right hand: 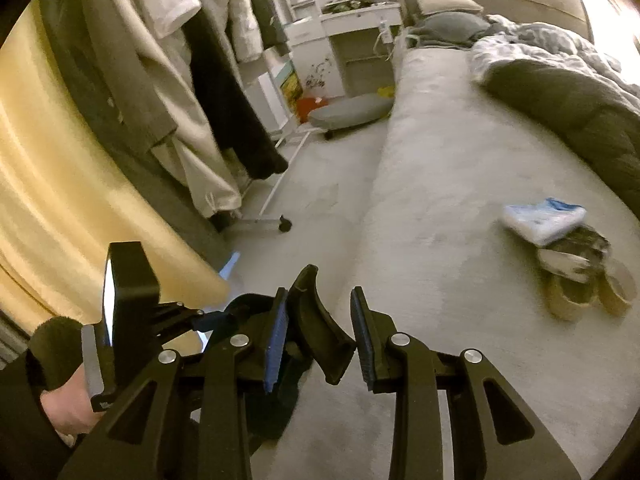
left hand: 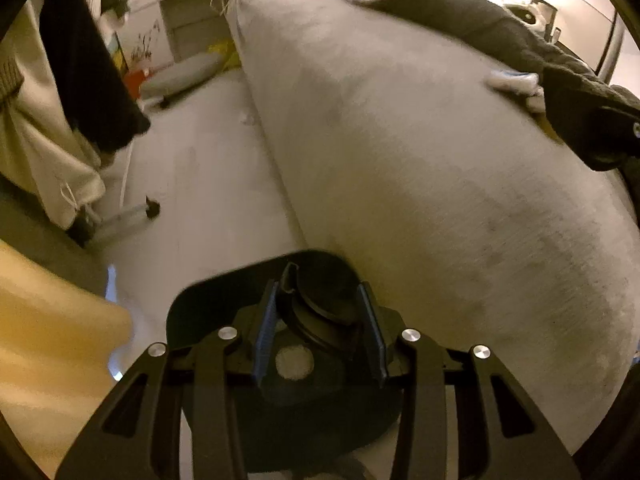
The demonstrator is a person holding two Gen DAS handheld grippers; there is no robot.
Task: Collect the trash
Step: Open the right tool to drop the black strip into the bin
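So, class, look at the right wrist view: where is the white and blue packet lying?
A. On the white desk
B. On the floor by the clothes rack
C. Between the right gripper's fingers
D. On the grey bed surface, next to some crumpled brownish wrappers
D: the white and blue packet lies on the bed, touching the brownish wrappers, well clear of the right gripper.

Left gripper (left hand: pixel 320 320) low in frame, blue pads (left hand: pixel 266 332) apart around the edge of a black bin (left hand: pixel 224 300), a raised black flap between them. Hard to tell whether pads actually touch bin. Bed (left hand: pixel 400 140) fills the right side, grey, blurred. Dark blanket (left hand: pixel 500 32) along far edge, white wad (left hand: pixel 516 82) just beside it. Carpet (left hand: pixel 200 168) left of bed. Clothes (left hand: pixel 80 60) hanging at left, rack wheel (left hand: pixel 152 210) below. Yellow curtain (left hand: pixel 52 340) at lower left.
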